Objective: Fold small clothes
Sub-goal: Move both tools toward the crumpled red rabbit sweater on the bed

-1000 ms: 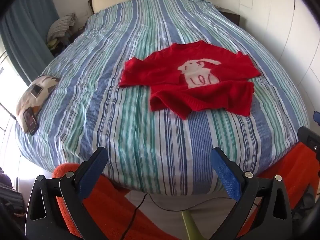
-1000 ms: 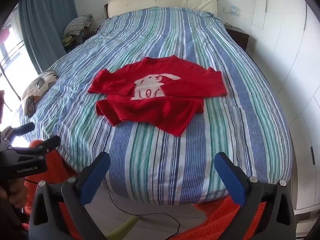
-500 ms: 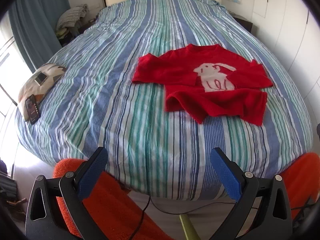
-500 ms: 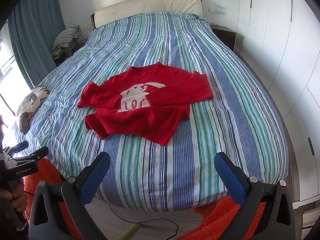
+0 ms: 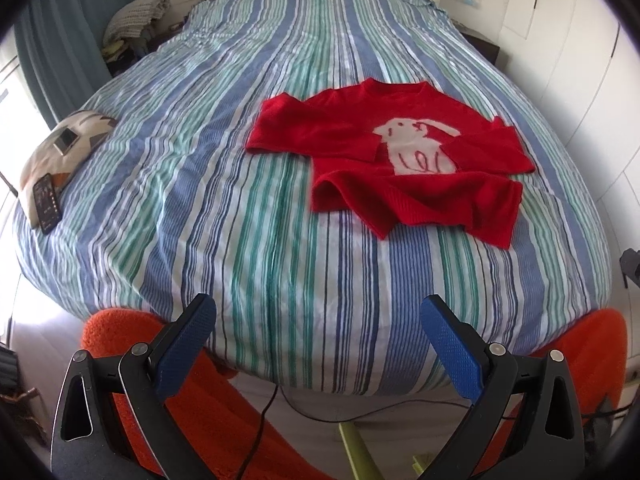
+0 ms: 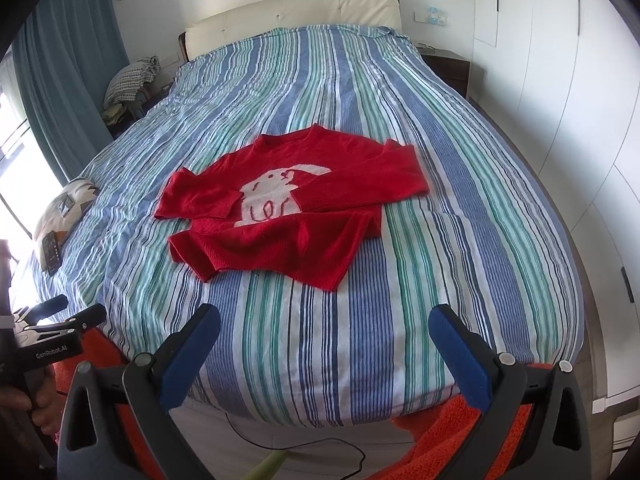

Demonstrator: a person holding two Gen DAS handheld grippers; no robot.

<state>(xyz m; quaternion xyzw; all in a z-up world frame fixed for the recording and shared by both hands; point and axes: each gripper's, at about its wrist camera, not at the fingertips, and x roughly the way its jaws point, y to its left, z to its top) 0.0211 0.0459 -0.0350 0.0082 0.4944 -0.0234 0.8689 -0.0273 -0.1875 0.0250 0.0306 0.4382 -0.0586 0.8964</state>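
Note:
A small red sweater [image 5: 400,168] [image 6: 288,204] with a white rabbit on its chest lies on the striped bedspread [image 5: 240,184] [image 6: 360,320]. Both sleeves are folded in across the front and the bottom hem is rumpled and partly turned up. My left gripper [image 5: 318,320] hangs open at the foot of the bed, well short of the sweater, with nothing between its blue pads. My right gripper [image 6: 324,324] is open too, over the bed's near edge, and empty. The left gripper's body [image 6: 48,336], held by a hand, shows at the left edge of the right wrist view.
A patterned cushion [image 5: 64,148] with a phone [image 5: 47,202] on it lies at the bed's left edge. An orange rug [image 5: 224,420] and a black cable [image 5: 304,400] cover the floor below. White wardrobe doors [image 6: 580,120] run along the right. A curtain [image 6: 64,80] hangs at the left.
Both grippers have risen and moved a little toward the bed, so the sweater sits nearer and lower in view. The sweater has not moved and both grippers stay open.

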